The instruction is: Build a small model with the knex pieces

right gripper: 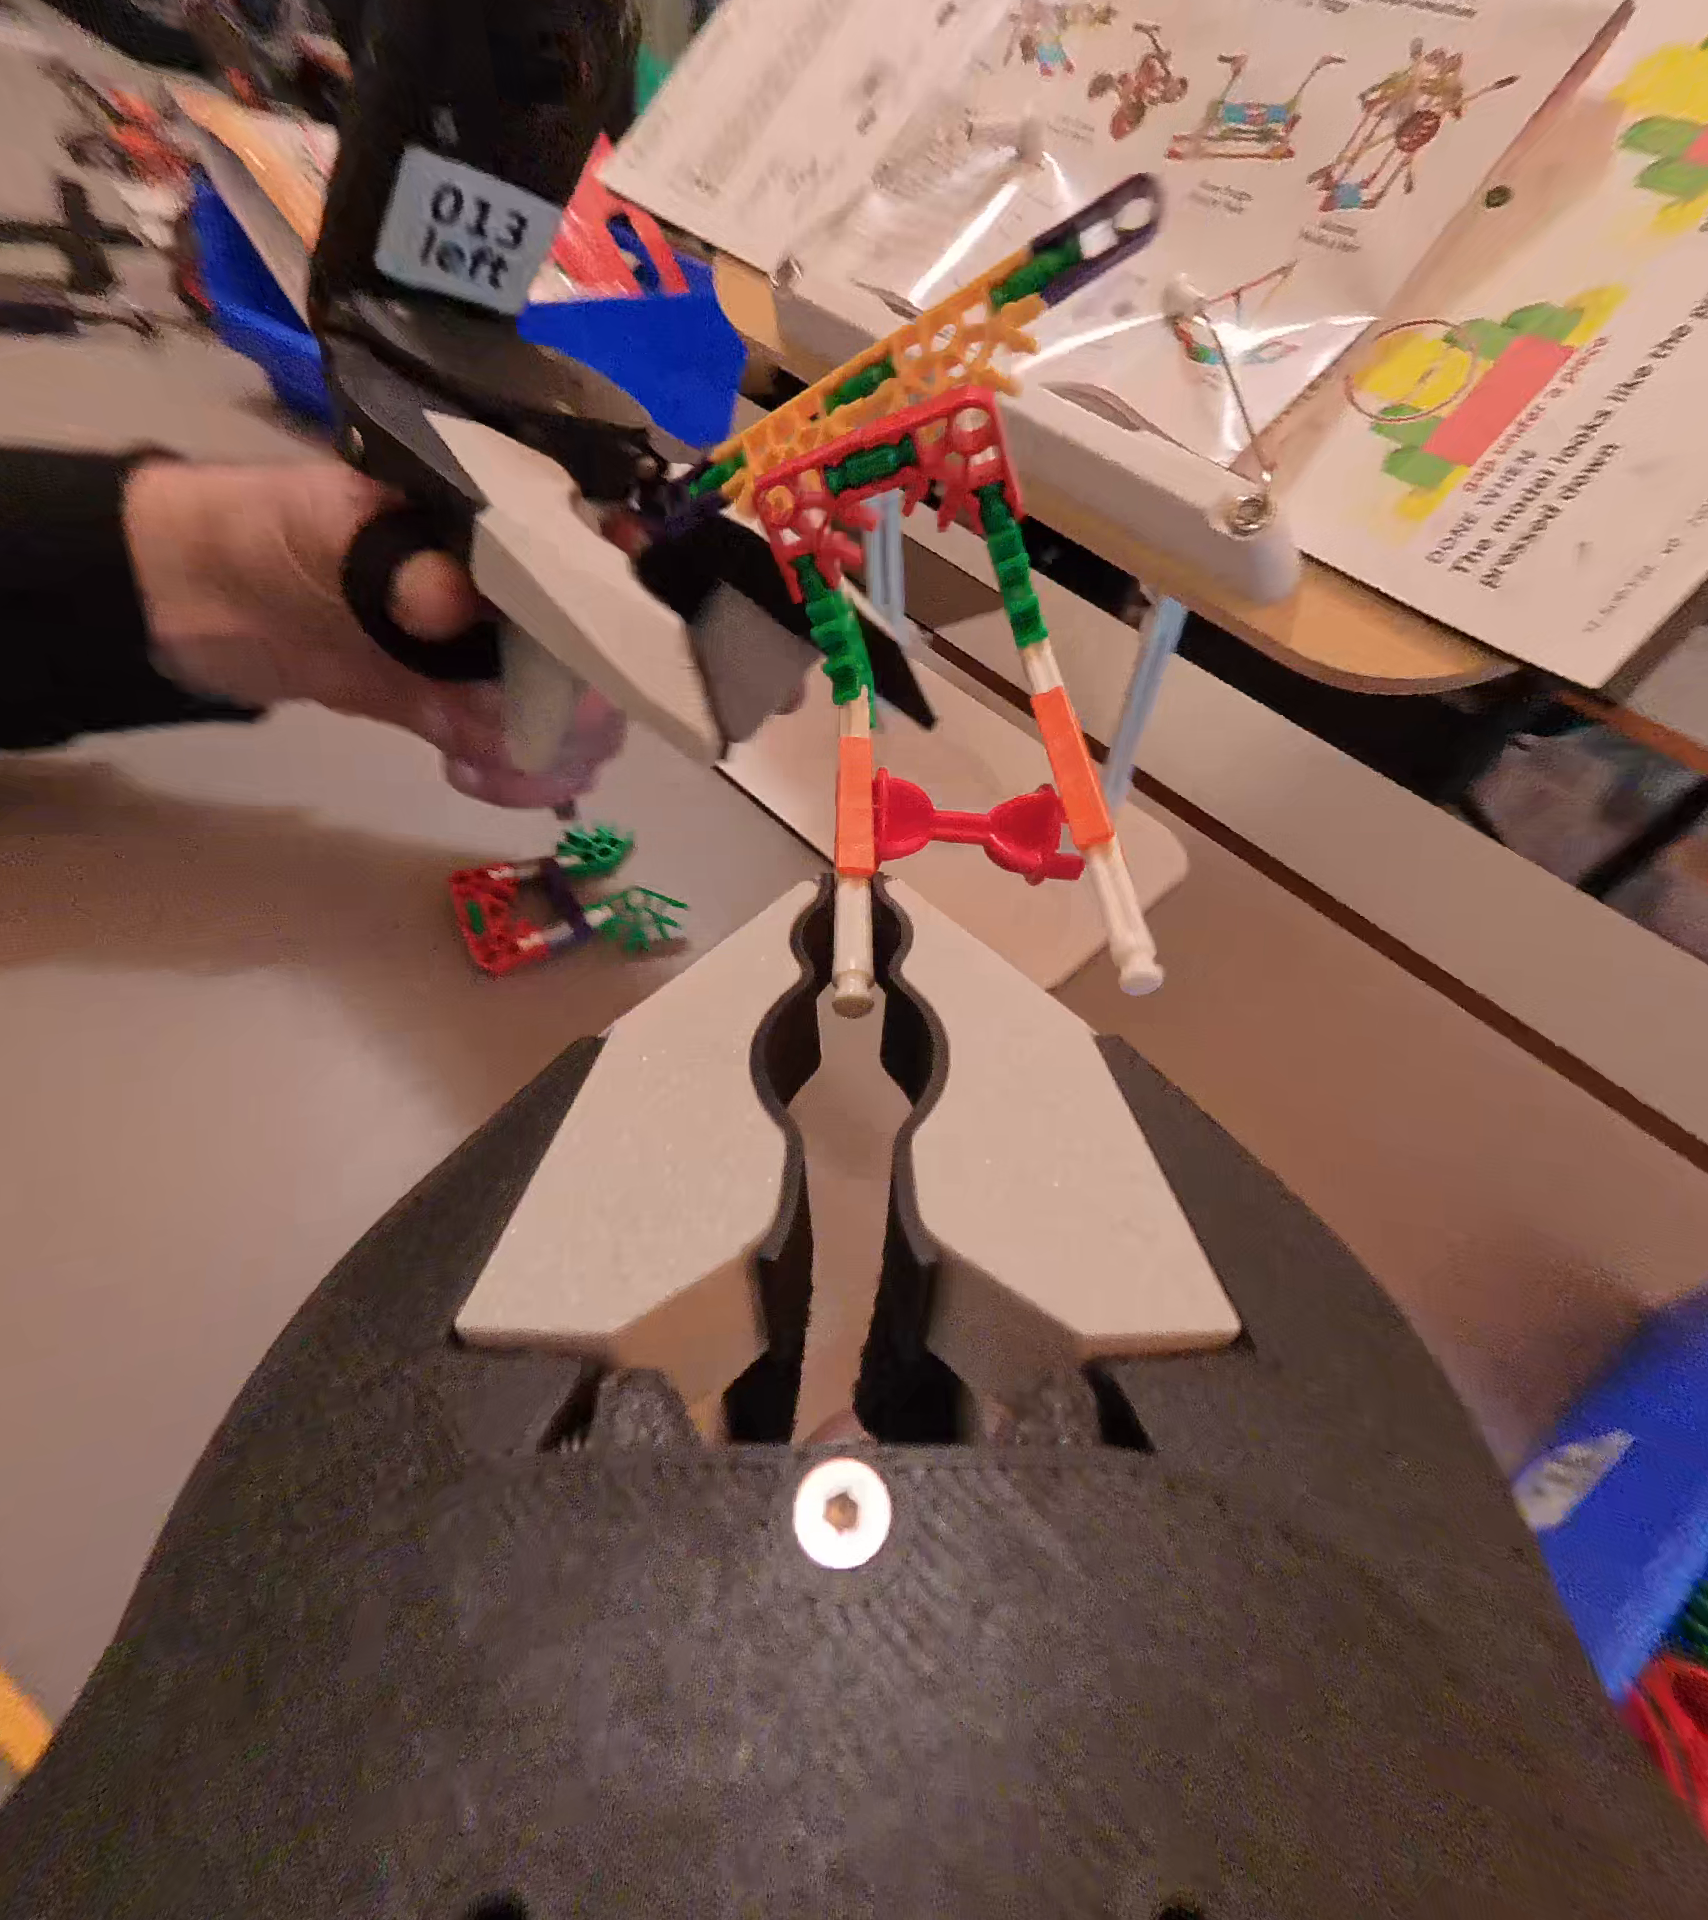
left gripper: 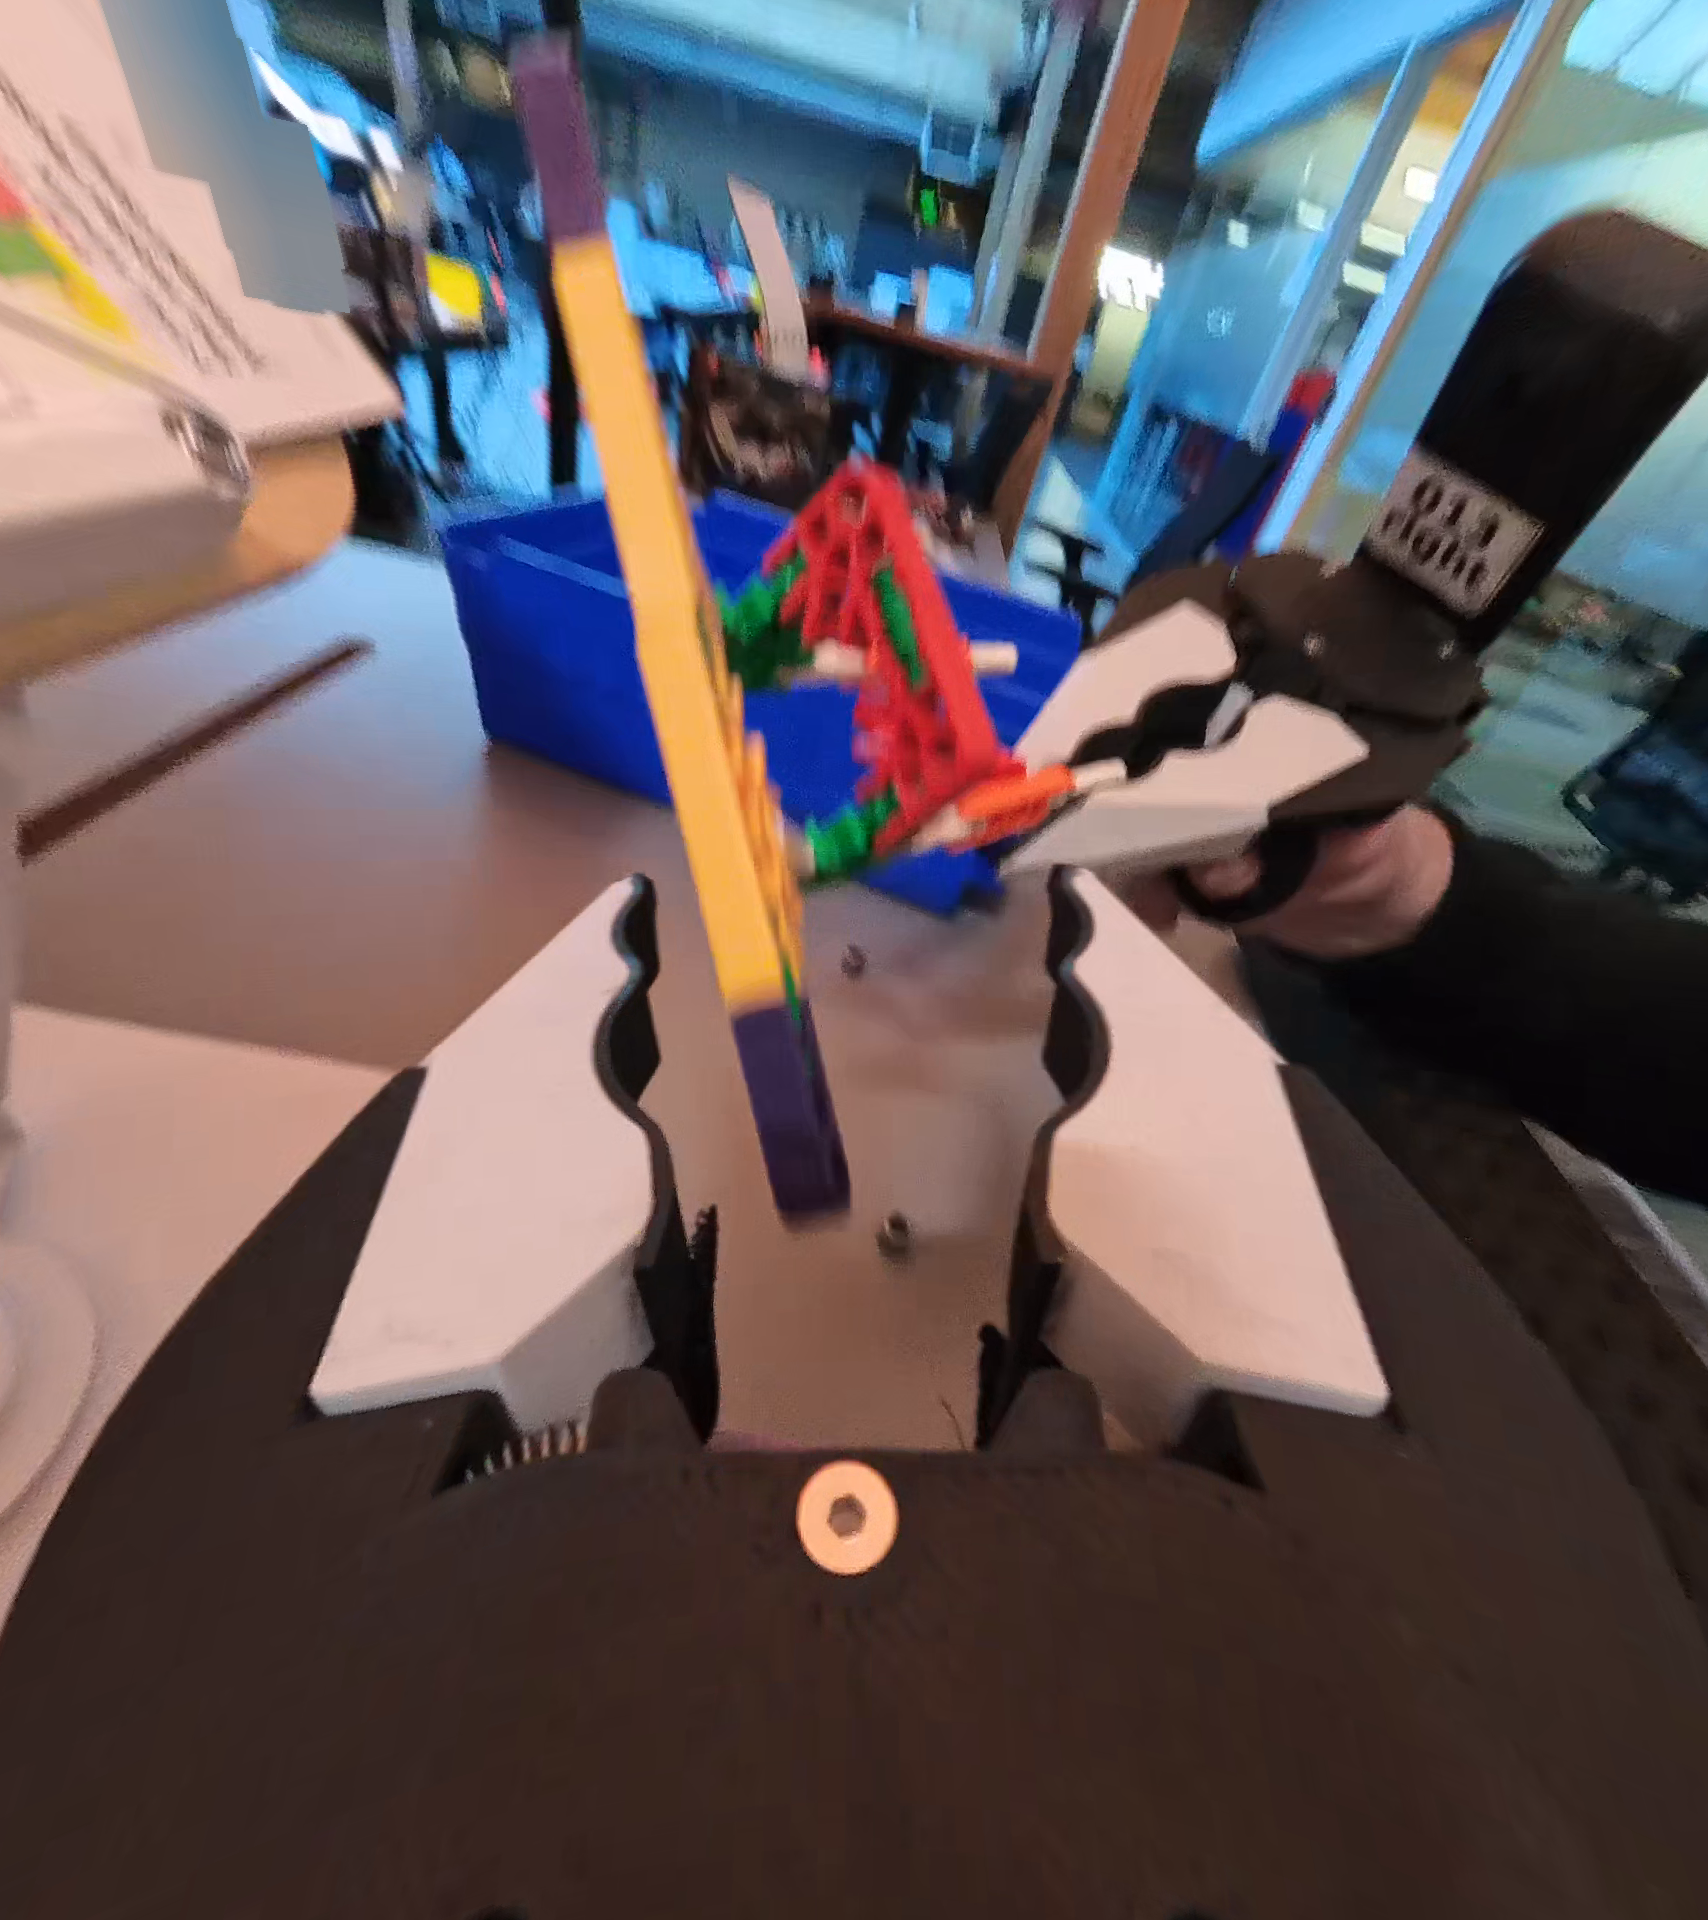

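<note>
The right gripper point(right gripper: 852, 914) is pinching a white rod point(right gripper: 852, 951) of the toy frame point(right gripper: 917, 582); the left gripper point(left gripper: 850, 914), spread wide, is straddling its yellow strip point(left gripper: 668, 582) at twelve o'clock.

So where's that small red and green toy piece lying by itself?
In the right wrist view, the small red-and-green construction-toy piece lies on the beige table, left of the right gripper.

1. The toy model point(right gripper: 933, 582) hangs above the table point(right gripper: 154, 1091), bare tabletop under it.
2. A tilted book stand point(right gripper: 1245, 540) crowds it behind.
3. A blue bin point(left gripper: 559, 634) and small toy piece point(right gripper: 559, 899) block the sides.
</note>
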Demonstrator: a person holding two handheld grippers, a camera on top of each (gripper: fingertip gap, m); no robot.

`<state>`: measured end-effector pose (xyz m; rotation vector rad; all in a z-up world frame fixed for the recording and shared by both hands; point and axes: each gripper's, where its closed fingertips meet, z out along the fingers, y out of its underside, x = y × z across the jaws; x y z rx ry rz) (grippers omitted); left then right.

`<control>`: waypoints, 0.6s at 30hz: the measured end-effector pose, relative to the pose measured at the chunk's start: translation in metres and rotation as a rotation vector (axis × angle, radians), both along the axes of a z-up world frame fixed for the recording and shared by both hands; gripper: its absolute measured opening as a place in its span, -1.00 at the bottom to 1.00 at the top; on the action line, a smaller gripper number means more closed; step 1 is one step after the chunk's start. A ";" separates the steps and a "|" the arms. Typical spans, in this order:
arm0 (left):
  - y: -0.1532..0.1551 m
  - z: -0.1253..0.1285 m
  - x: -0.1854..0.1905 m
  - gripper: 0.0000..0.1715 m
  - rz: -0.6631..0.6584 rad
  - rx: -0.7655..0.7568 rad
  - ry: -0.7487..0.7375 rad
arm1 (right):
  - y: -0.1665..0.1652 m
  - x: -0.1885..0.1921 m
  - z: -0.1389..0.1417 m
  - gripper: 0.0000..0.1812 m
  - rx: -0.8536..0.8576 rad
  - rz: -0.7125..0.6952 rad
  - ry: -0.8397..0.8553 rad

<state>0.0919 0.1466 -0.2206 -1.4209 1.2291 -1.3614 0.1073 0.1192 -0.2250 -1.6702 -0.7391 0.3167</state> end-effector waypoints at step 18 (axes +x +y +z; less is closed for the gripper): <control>0.006 0.022 0.012 -0.76 0.298 0.310 -0.004 | 0.018 0.023 -0.012 -0.91 0.243 -0.289 -0.539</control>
